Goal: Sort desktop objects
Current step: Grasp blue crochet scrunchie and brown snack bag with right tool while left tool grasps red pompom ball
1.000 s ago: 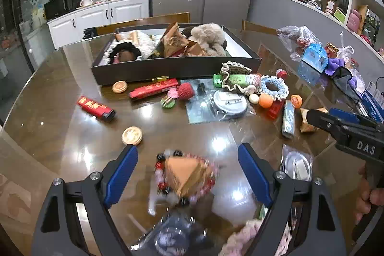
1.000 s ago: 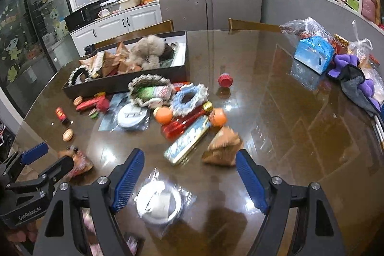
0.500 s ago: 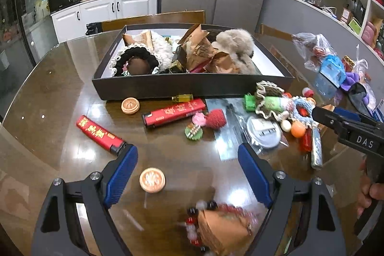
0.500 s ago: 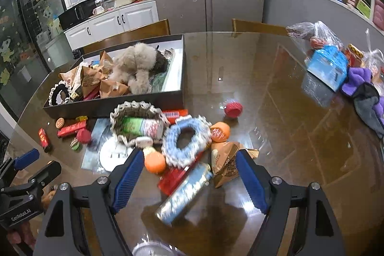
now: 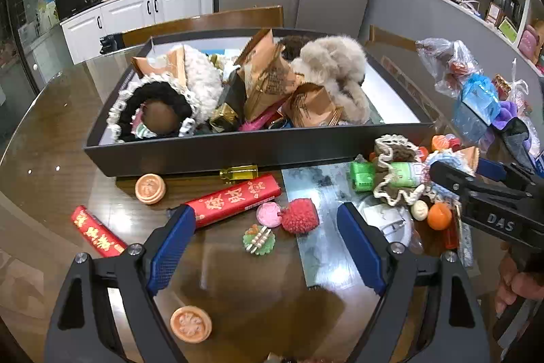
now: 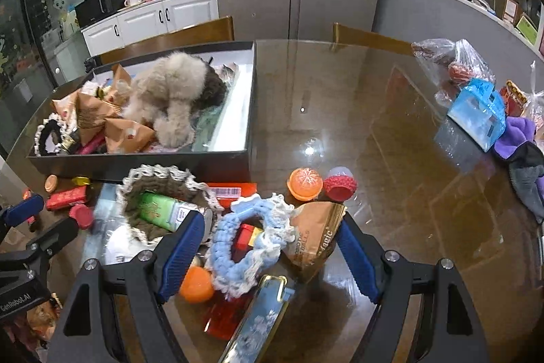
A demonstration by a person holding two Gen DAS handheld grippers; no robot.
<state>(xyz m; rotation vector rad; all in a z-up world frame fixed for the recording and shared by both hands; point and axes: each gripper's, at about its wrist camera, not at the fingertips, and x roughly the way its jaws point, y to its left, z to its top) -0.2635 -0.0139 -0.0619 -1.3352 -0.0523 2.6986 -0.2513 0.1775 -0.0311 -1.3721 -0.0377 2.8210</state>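
Blue-and-white, the scrunchie [image 6: 250,242] lies flat on the table [image 6: 391,159] directly between the released right gripper [image 6: 272,256] pads, nearer it than the equally released, empty left gripper [image 5: 267,252], short of the box [image 6: 142,159].

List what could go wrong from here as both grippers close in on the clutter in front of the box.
1. The right gripper straddles the blue scrunchie and the gold snack packet together, so closing may grab both.
2. The scrunchie lies on a red lighter beside an orange ball, which could roll away.
3. The left gripper is open near the green hair clip, thin and easy to miss.
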